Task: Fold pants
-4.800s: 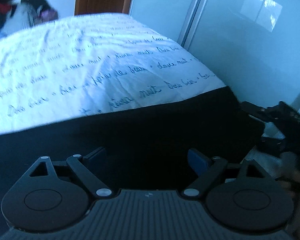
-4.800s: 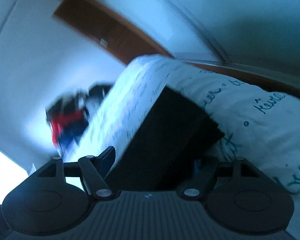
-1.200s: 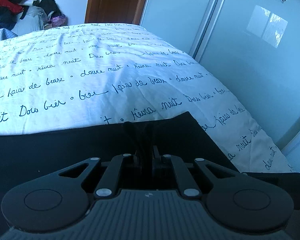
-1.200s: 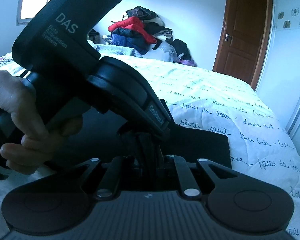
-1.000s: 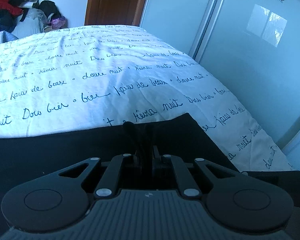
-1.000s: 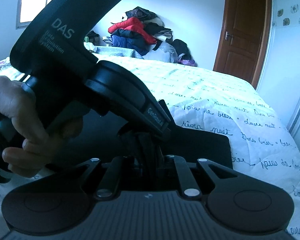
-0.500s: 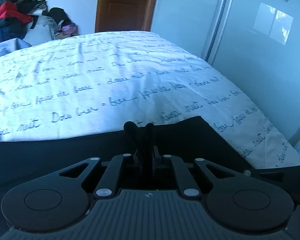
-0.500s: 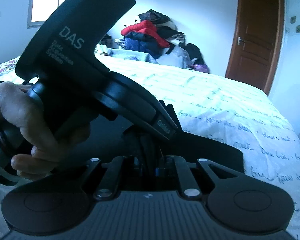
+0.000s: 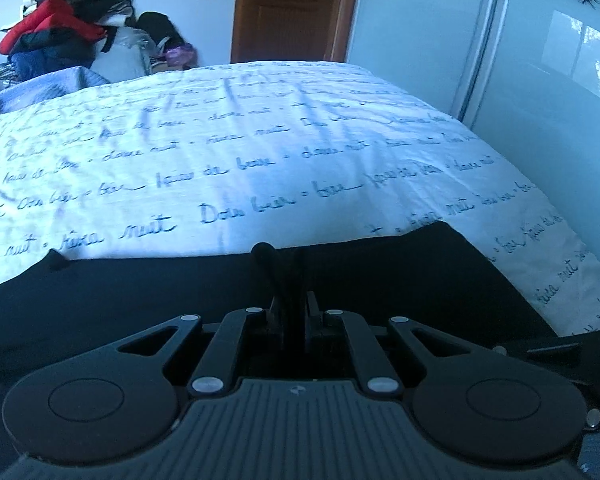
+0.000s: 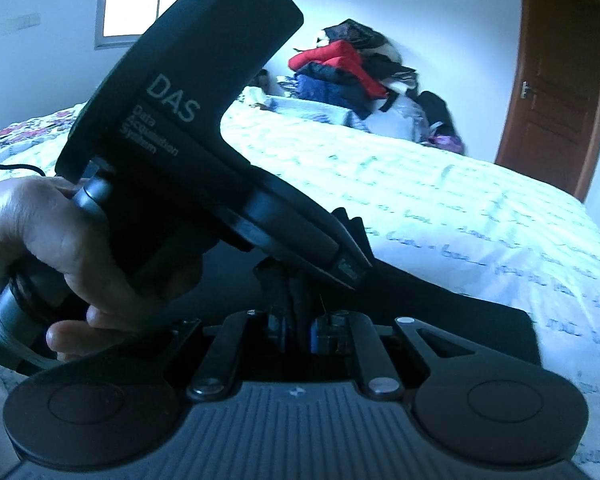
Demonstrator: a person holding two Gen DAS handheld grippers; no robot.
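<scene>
My left gripper (image 9: 290, 280) is pinched tight on a fold of the black pants (image 9: 140, 304), nose tilted down. My right gripper (image 10: 296, 300) clamps the same cloth just beside it, with my left hand (image 10: 48, 248) wrapped round its handle. The pants lie at the near edge of the bed (image 9: 260, 160), their far hem straight, and a wide white sheet lies clear beyond. Compared with a second ago, the door (image 9: 292, 8) and clothes pile (image 9: 60, 40) sit further right.

Black left gripper (image 10: 352, 268), white "DAS Data Acquisition System" lettering; right gripper (image 10: 296, 280) black, silver screws.
</scene>
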